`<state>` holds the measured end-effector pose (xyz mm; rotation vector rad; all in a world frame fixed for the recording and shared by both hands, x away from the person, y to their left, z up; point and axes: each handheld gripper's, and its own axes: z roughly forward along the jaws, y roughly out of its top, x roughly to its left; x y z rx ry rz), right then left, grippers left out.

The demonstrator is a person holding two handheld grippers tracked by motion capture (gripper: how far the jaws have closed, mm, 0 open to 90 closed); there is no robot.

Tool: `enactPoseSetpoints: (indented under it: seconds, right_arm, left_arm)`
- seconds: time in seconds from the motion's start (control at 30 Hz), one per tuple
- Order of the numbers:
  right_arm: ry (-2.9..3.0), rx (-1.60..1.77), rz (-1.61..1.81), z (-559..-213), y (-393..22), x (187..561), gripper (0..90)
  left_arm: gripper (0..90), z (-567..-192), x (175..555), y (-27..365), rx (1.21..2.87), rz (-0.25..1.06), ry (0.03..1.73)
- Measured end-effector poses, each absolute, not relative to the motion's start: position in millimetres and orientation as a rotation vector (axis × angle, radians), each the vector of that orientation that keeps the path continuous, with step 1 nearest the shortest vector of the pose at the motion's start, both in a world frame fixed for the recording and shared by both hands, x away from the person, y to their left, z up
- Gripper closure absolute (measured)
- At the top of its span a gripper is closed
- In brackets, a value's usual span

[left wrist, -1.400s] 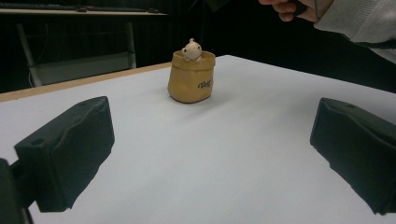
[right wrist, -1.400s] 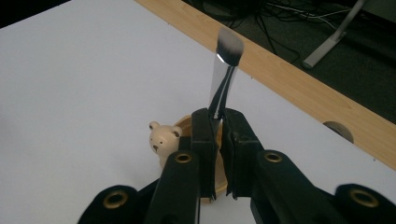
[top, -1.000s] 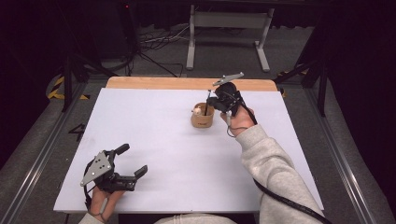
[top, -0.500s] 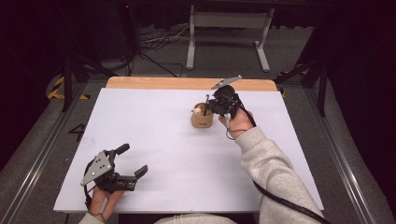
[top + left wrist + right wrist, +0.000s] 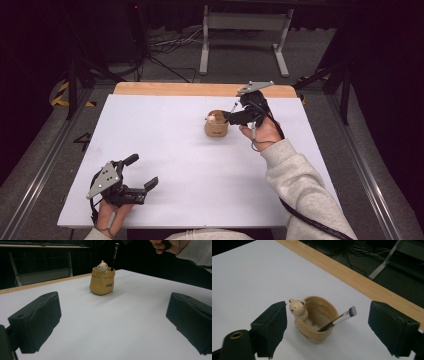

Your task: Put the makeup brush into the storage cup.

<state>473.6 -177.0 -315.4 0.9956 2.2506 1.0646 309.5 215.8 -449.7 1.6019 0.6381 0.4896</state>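
A tan wooden cup (image 5: 216, 127) (image 5: 322, 315) with a small bear figure (image 5: 297, 308) on its rim stands at the far middle of the white table (image 5: 175, 150). A black-handled brush (image 5: 339, 318) (image 5: 115, 255) leans inside the cup, bristles up. My right gripper (image 5: 233, 116) (image 5: 332, 327) is open just right of the cup, its jaws wide on either side of the cup and brush and touching neither. My left gripper (image 5: 141, 171) (image 5: 112, 325) is open near the front left edge, with nothing between its jaws, facing the cup (image 5: 102, 282) from afar.
A strip of bare wood (image 5: 175, 89) runs along the table's far edge. Behind it are a grey metal stand (image 5: 245, 30) and cables on the floor. The person's right hand (image 5: 165, 246) hovers above and right of the cup.
My right gripper has shifted slightly right and toward the person, away from the cup. The brush stays in the cup. The left gripper has not moved.
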Motion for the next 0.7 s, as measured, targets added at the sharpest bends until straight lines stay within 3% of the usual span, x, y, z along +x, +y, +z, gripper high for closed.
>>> enactPoseSetpoints:
  seconds: [0.47,0.7]
  right_arm:
    - [2.258,0.831,1.164,-302,-204,430,0.1]
    - [2.235,0.739,1.254,-306,-221,407,0.0]
  left_arm:
    - [0.5,-449,309,216,1.597,0.495,0.640]
    - [0.5,-448,308,217,1.602,0.503,0.637]
